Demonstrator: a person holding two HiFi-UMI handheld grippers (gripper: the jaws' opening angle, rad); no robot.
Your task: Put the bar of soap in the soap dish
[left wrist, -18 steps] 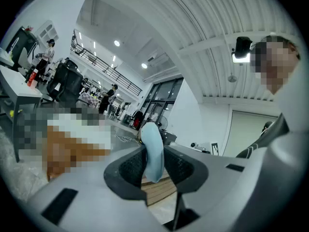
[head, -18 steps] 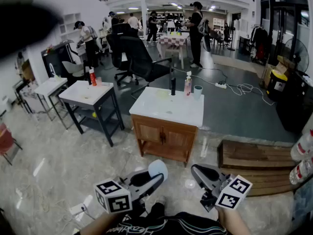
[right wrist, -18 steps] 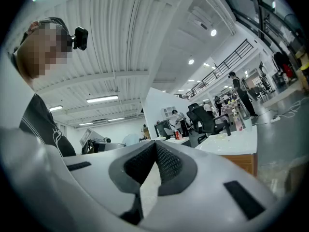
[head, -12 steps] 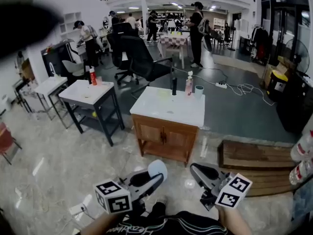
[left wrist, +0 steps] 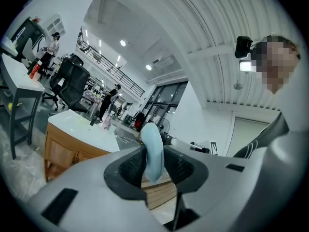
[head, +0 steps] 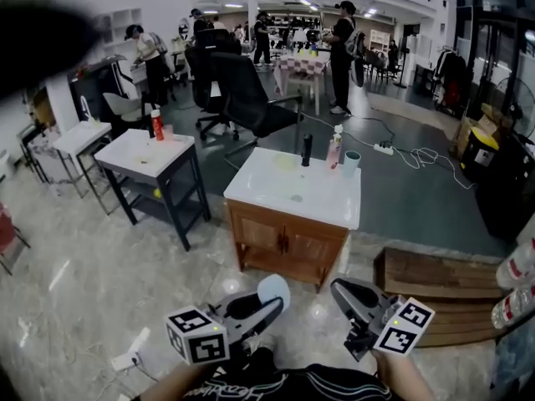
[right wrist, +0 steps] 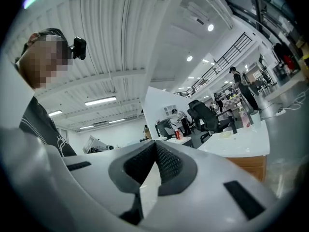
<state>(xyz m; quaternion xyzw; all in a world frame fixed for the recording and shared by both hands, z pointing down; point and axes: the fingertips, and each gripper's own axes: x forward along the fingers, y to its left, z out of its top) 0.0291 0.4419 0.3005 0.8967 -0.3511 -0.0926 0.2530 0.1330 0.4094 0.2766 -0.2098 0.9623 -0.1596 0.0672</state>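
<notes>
Left gripper [head: 269, 306] clamped on the pale-blue bar of soap [head: 273, 291] — right gripper [right wrist: 154, 151] with jaws together — shirt print [head: 242, 388] too blurred to read

bar of soap [head: 273, 290]: pale blue, smooth, rounded oval; edge-on in the left gripper view, a thin, slightly curved slab. clamped upright between the dark ribbed pads [left wrist: 131, 167] of the left tool [head: 264, 306], upper half sticking out past the tips. held in the air at the near edge of the scene, over the marbled floor [head: 100, 274], well short of the white-topped wooden table [head: 251, 192].

soap dish [head: 284, 162]: probably the small pale yellow-green shape lying flat on the far part of that table top; too small to tell shape or contents. well apart from the soap, farther off and slightly right.
</notes>
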